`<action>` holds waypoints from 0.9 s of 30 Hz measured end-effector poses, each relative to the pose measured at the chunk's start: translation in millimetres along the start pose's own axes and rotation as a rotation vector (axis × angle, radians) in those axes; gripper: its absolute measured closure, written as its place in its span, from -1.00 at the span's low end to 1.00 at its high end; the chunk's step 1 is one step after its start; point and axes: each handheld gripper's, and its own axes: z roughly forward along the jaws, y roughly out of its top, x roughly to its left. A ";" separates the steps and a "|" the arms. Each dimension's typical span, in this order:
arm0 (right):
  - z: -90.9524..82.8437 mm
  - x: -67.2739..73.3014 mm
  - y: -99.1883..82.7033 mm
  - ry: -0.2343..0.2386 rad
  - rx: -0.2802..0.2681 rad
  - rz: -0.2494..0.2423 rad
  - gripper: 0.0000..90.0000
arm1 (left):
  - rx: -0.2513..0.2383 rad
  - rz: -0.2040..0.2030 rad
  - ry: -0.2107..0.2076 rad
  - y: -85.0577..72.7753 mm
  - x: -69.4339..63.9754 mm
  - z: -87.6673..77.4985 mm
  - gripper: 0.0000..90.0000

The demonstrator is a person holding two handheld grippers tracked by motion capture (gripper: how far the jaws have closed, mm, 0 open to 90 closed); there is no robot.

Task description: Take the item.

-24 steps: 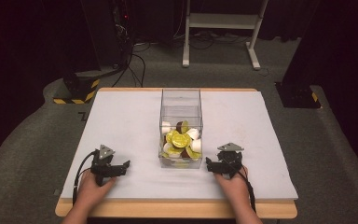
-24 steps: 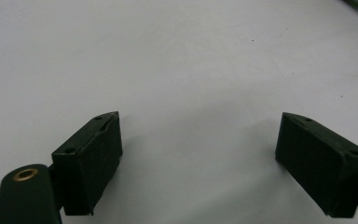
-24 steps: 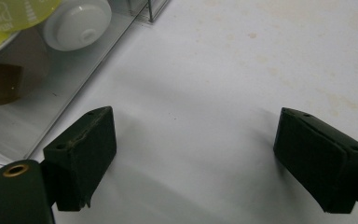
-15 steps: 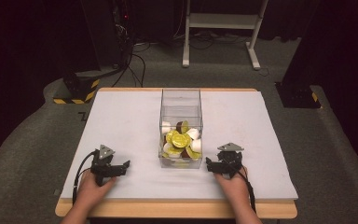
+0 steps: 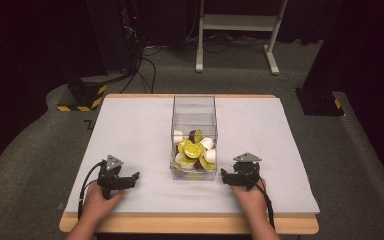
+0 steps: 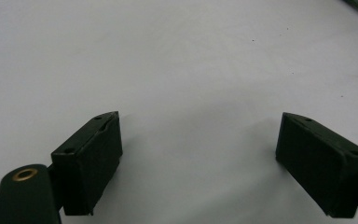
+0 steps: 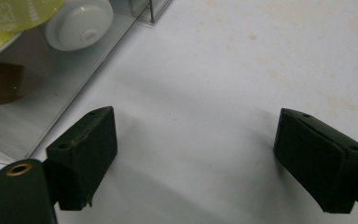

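A clear plastic box (image 5: 193, 120) stands in the middle of the white table (image 5: 130, 130), holding several coffee capsules (image 5: 192, 150) with yellow-green, white and brown faces. My left gripper (image 5: 136, 176) rests on the table near the front left, its jaws wide apart over bare white surface (image 6: 200, 140). To the right of the box my right gripper (image 5: 223, 176) rests open as well, with nothing between its jaws (image 7: 196, 140). In the right gripper view the box wall (image 7: 70, 93) lies close at the upper left, with a white capsule (image 7: 79, 23) behind it.
Dark floor surrounds the table. A white metal frame (image 5: 240, 30) stands beyond the far edge, a black-and-yellow striped base (image 5: 80, 97) sits at the far left corner, and a dark stand foot (image 5: 320, 102) at the far right. The person's hands hold both grippers near the front edge.
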 end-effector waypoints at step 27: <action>-26.1 -7.4 11.5 0.068 -0.115 -0.013 -0.69 | -0.005 -0.011 0.000 0.0 -0.6 0.5 -0.68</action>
